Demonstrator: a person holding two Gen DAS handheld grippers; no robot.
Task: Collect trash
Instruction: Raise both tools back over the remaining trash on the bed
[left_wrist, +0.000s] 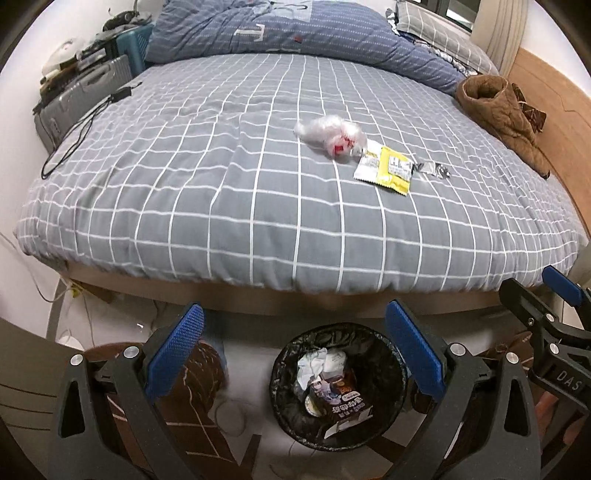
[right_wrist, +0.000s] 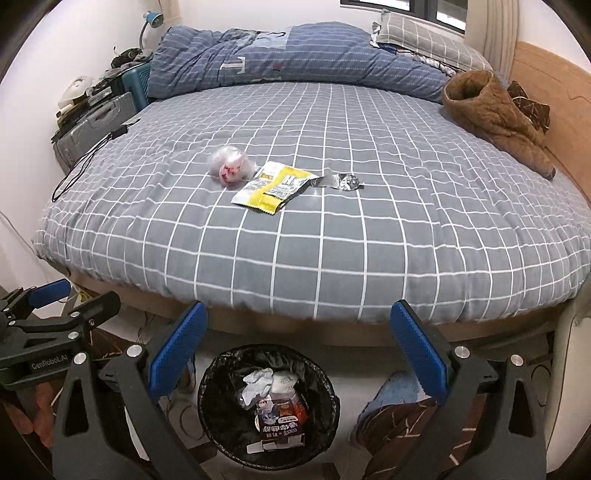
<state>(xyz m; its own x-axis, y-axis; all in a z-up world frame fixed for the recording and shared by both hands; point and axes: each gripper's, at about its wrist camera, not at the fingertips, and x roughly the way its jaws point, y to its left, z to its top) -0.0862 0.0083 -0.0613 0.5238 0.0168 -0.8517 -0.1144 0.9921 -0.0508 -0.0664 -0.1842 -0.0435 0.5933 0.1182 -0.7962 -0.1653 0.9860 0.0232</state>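
Both the left gripper (left_wrist: 295, 354) and right gripper (right_wrist: 299, 354) had jaws spread wide, holding nothing. The lined bin (right_wrist: 218, 410) sat low in frame between them. The yellow wrapper (right_wrist: 275, 186), plastic wad (right_wrist: 231, 168) and foil scrap (right_wrist: 341, 181) lay mid-frame on the bed (right_wrist: 332, 258), well beyond the jaws.

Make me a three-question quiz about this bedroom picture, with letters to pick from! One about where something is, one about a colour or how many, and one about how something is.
1. Where is the bin?
A. on the bed
B. on the floor beside the bed
C. on the suitcase

2. How many pieces of trash lie on the bed cover?
A. one
B. three
C. six

3. How are the right gripper jaws?
A. wide open, empty
B. shut on a wrapper
C. shut on a carton

Answers:
1 B, the bin stands on the floor beside the bed edge.
2 B, a clear plastic bag, a yellow wrapper and a silver foil scrap.
3 A, the blue pads stand far apart with nothing between them.
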